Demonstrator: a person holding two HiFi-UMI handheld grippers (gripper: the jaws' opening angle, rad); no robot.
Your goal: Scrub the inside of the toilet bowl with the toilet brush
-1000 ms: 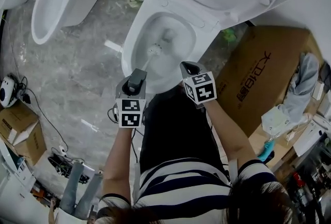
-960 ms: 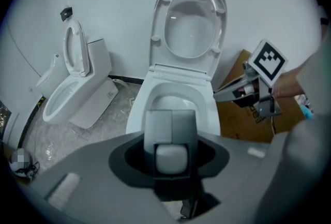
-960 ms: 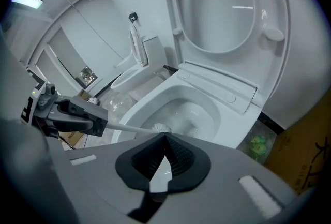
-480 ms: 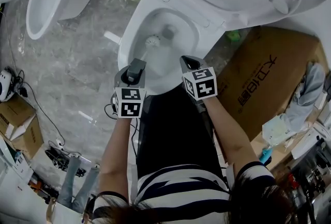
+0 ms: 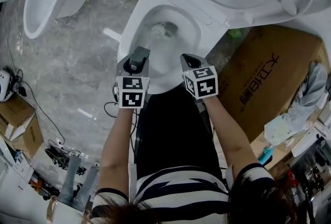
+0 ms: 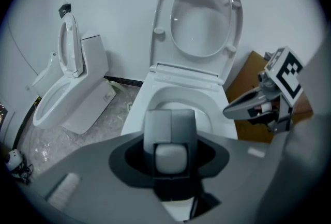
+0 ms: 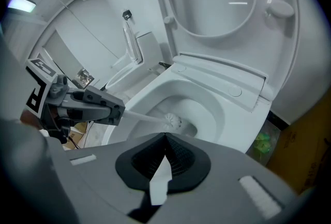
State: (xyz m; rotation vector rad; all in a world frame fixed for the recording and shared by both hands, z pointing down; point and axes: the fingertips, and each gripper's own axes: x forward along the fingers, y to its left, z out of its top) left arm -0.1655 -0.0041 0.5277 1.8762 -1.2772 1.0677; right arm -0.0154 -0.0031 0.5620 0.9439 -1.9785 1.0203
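Toilet brush (image 7: 170, 121) pinched in left gripper (image 5: 139, 55), right gripper (image 5: 189, 58) closed on nothing; one-handed hold might twist, fling water past bowl (image 5: 126, 42).

We read only one real print: a line of dark Chinese characters running down the brown cardboard box (image 5: 269, 62) at the right side of the head view. The first character looks like "大", and the rest are too small and skewed for us to read for sure. The left cube (image 5: 130, 99) and right cube (image 5: 200, 82) carry square black-and-white coded markers, patterns only with no letters or digits, and we can read no other text, brand or number in any view.
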